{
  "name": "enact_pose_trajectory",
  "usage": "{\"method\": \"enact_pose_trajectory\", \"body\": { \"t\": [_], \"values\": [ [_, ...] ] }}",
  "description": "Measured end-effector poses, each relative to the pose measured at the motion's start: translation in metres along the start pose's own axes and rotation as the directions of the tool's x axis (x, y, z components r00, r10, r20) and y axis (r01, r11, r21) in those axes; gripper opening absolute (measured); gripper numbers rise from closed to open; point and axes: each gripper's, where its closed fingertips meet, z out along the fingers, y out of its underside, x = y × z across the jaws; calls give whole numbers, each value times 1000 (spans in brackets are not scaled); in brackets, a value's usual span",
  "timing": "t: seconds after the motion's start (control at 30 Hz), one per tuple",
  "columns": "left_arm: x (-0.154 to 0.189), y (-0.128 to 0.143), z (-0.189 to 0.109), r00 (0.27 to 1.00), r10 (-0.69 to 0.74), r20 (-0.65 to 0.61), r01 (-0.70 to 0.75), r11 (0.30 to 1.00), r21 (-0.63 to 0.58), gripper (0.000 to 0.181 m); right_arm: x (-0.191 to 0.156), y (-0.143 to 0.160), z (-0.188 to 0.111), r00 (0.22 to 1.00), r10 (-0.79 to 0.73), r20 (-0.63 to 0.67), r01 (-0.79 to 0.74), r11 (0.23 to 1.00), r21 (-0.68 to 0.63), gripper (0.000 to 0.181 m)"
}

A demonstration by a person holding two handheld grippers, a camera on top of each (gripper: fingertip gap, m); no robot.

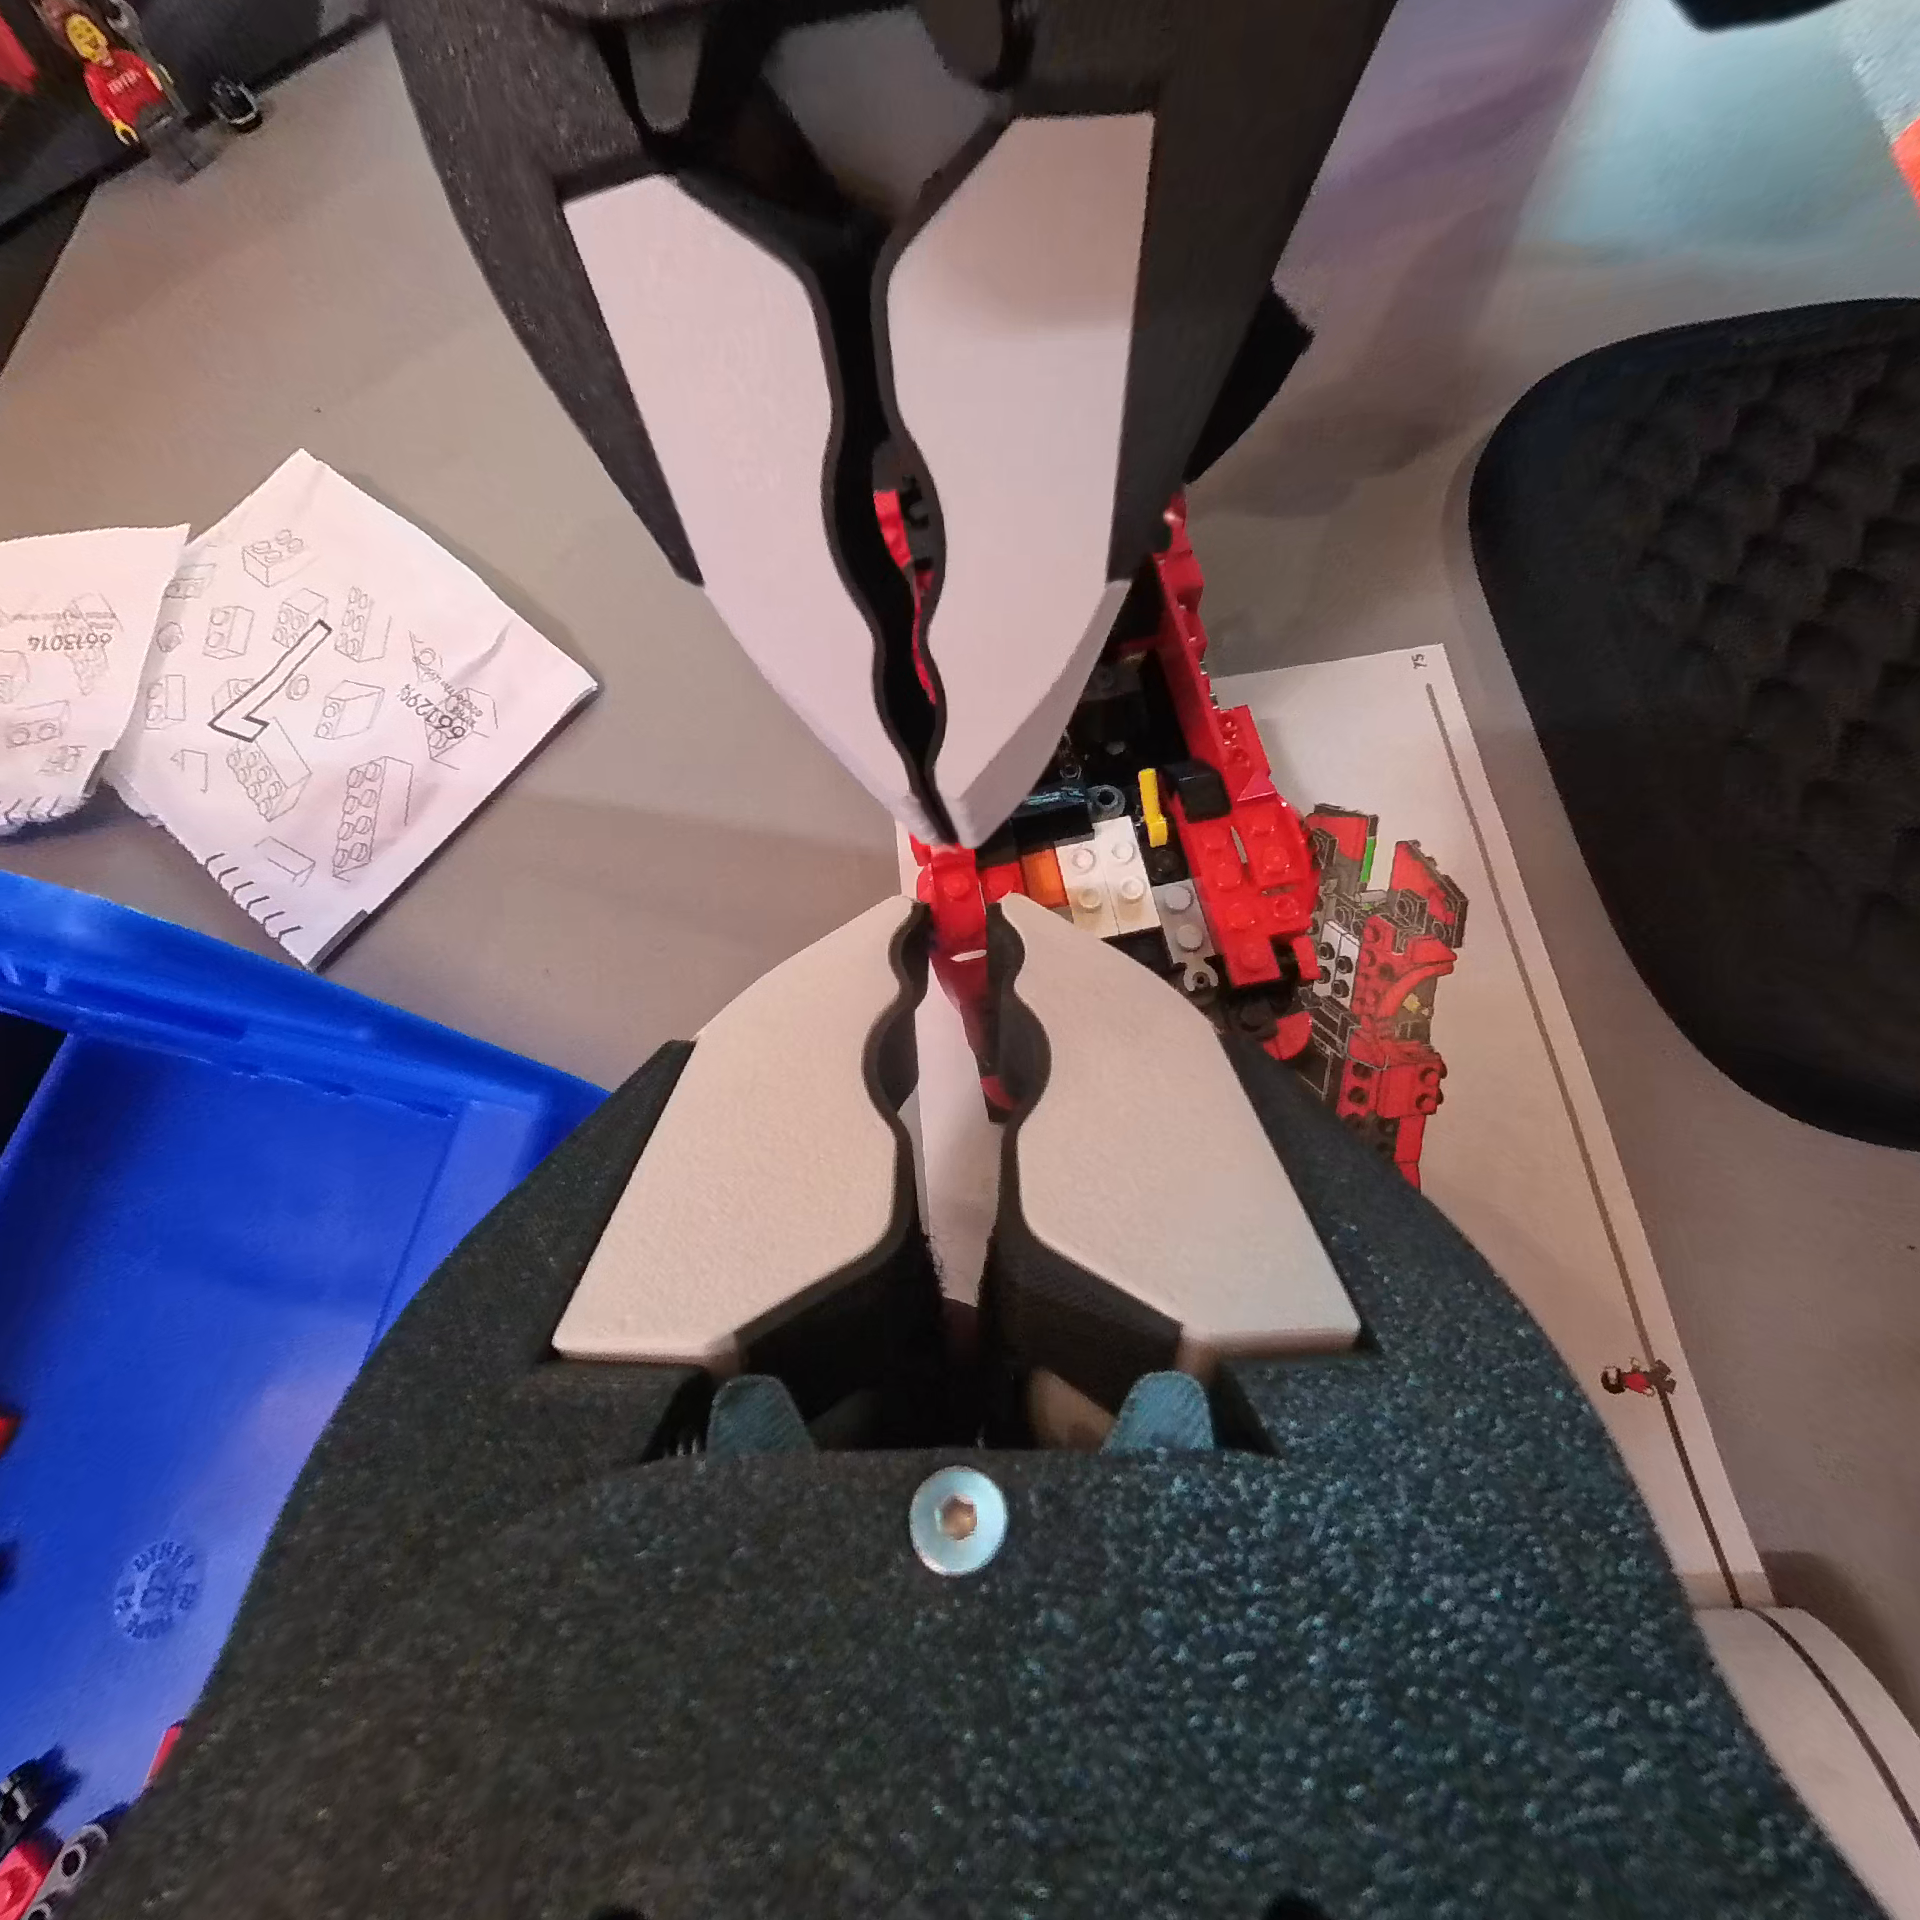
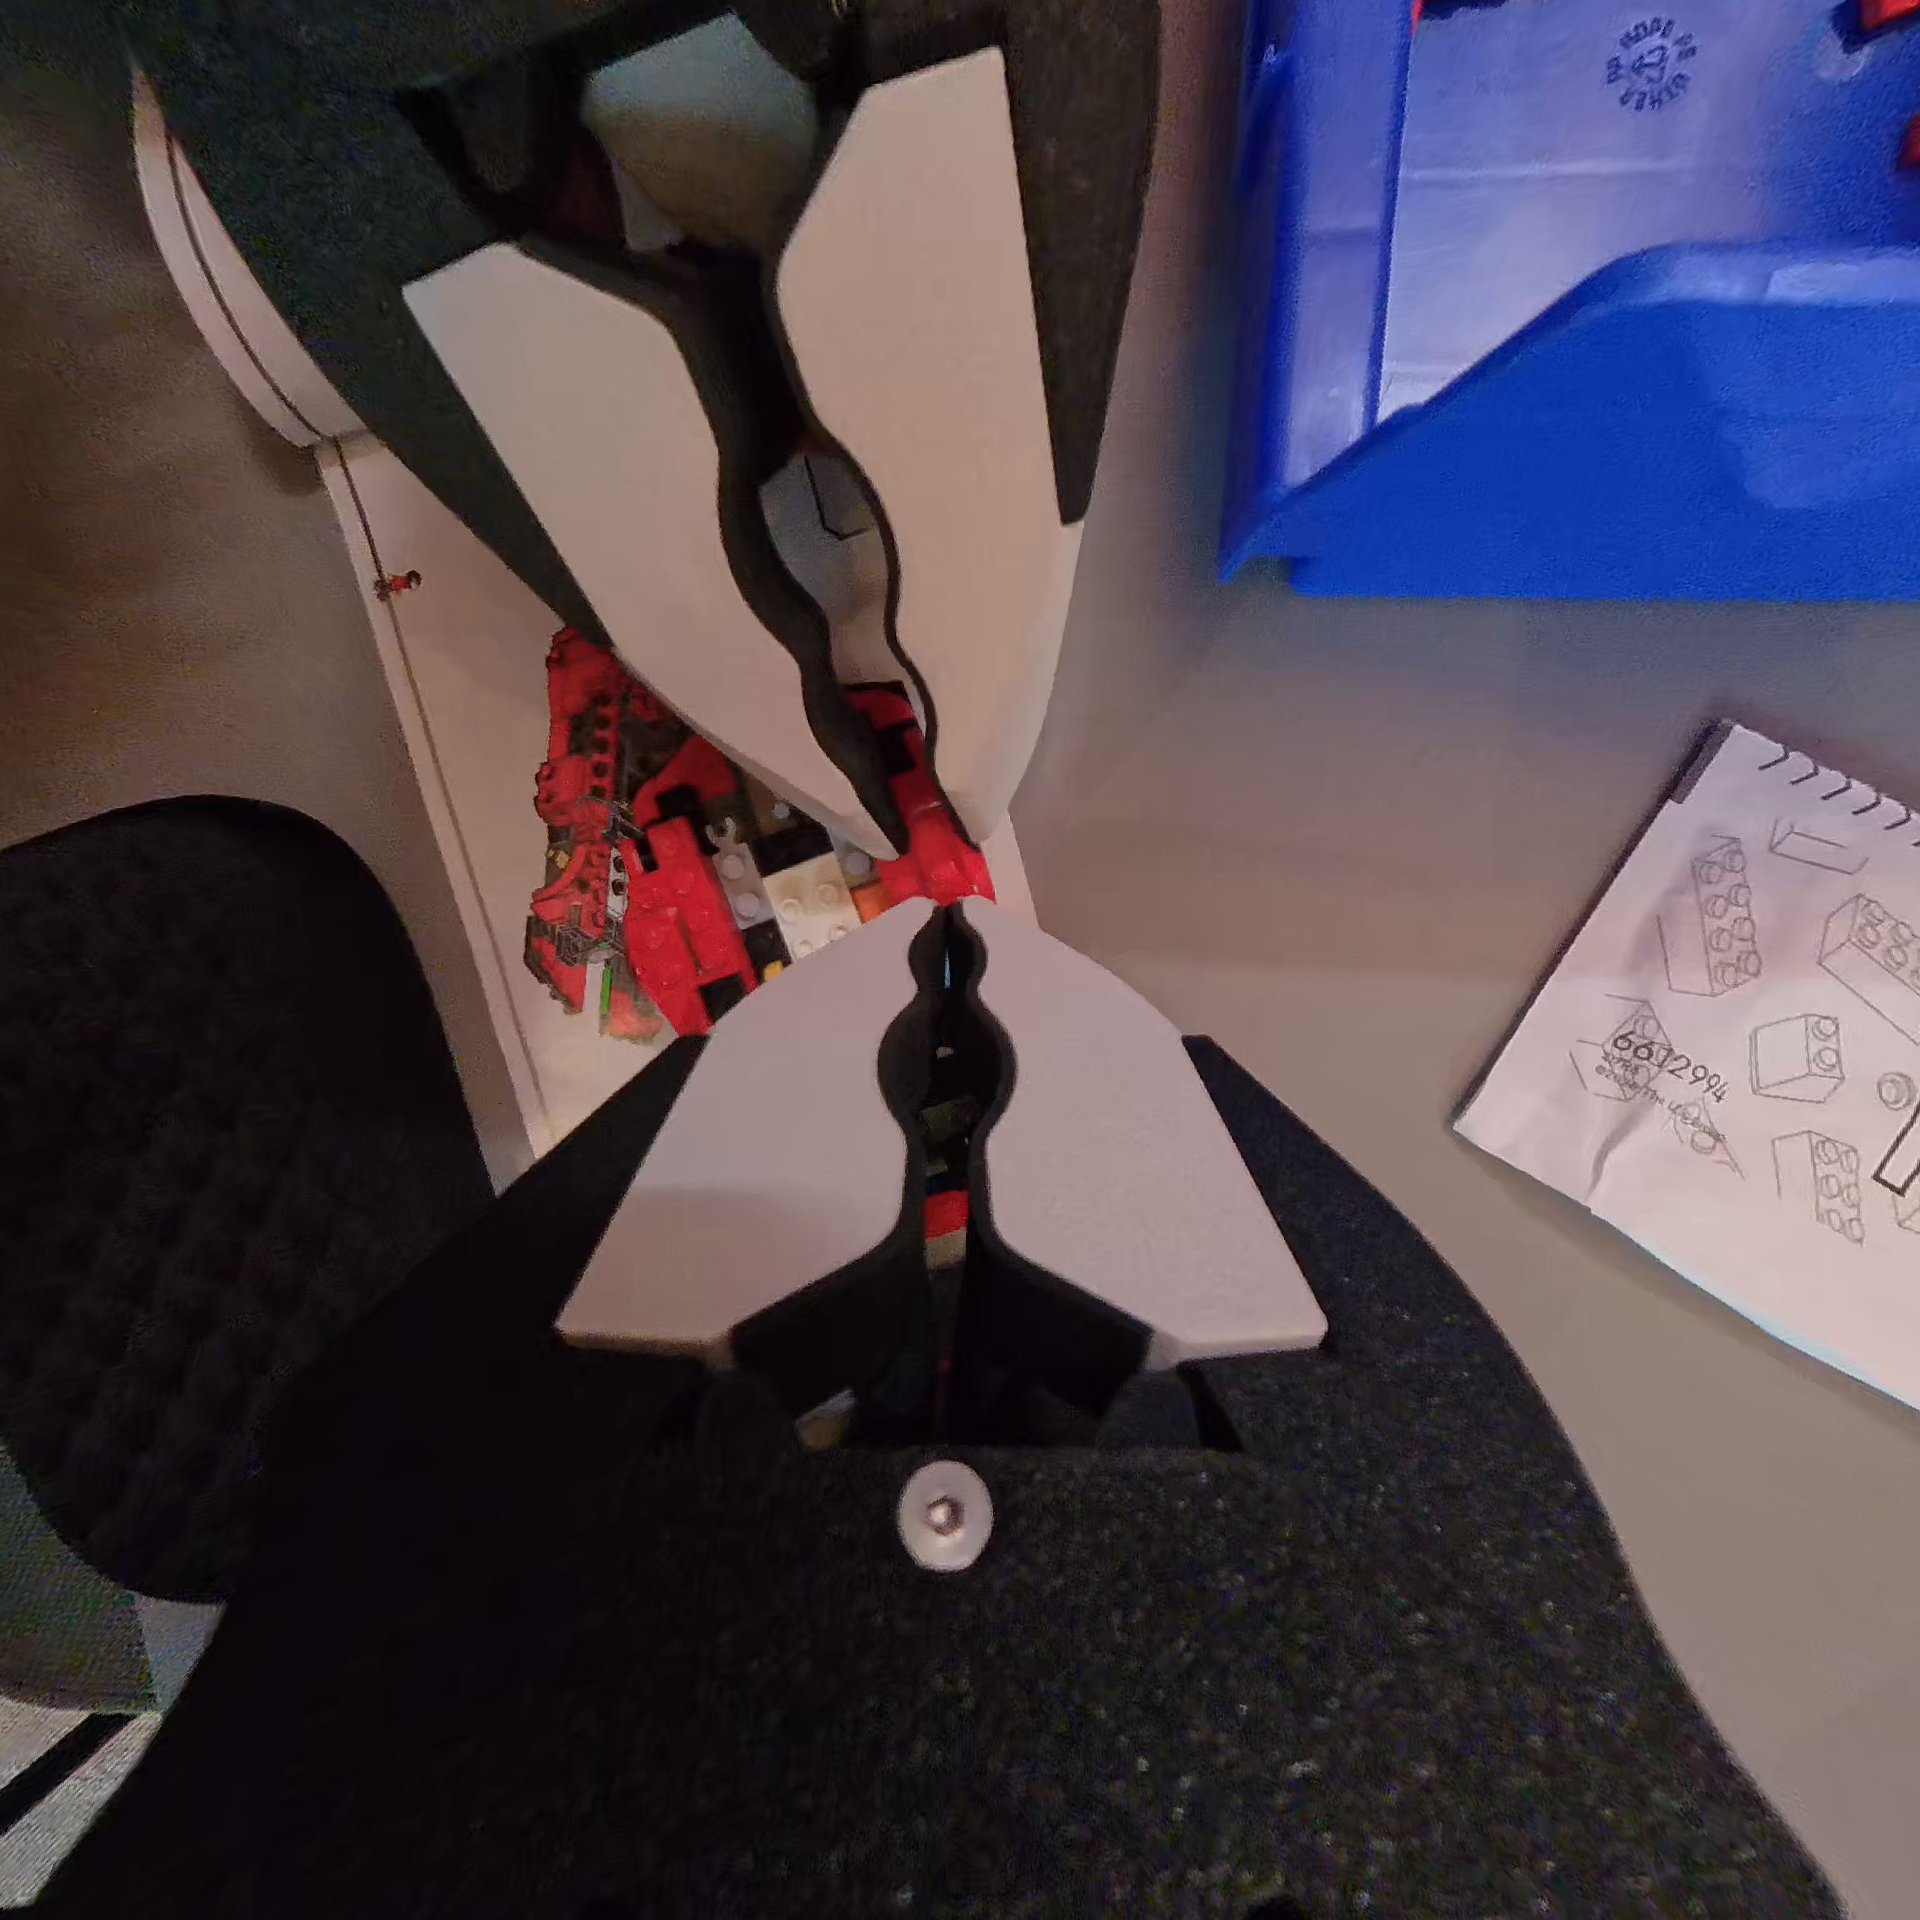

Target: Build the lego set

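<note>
A partly built Lego model (image 1: 1143, 862) of red, black and white bricks is held above an open instruction booklet (image 1: 1538, 1039). My left gripper (image 1: 958, 920) is shut on a narrow red piece (image 1: 956, 883) at the model's near end. The right gripper (image 1: 940, 826) comes in from the top, tip to tip with the left, and is shut on the model. In the right wrist view my right gripper (image 2: 945, 914) is shut on the model (image 2: 707, 914), and bricks show through the gap between its fingers. The left gripper (image 2: 920, 847) grips the red piece (image 2: 940, 868) from above.
A blue plastic bin (image 1: 208, 1143) with loose parts stands at the left; it also shows in the right wrist view (image 2: 1610, 436). Torn white paper bags (image 1: 312, 707) lie on the grey table. A black mesh cushion (image 1: 1745, 675) sits at the right. A minifigure (image 1: 125, 94) stands far back left. Only a small space, under 4 cm, lies between the two pairs of fingers.
</note>
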Motion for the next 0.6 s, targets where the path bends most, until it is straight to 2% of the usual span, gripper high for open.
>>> {"method": "enact_pose_trajectory", "body": {
  "t": [0.2, 0.33, 0.6],
  "values": [
    [0, 1, 0, 1000, 2, 0, -2, 1000, 0, 9, -2, -1, 2, 1000, 20, 19, -19, 999, -46, 0],
    [0, 1, 0, 1000, 0, -2, 0, 1000, 2, 9, -2, 0, 3, 992, 109, 60, -105, 992, -63, 1],
    [0, 1, 1, 1000, 4, 0, -4, 1000, 4, 9, -2, 0, 3, 983, 172, 69, -168, 984, -65, 1]
  ]
}}
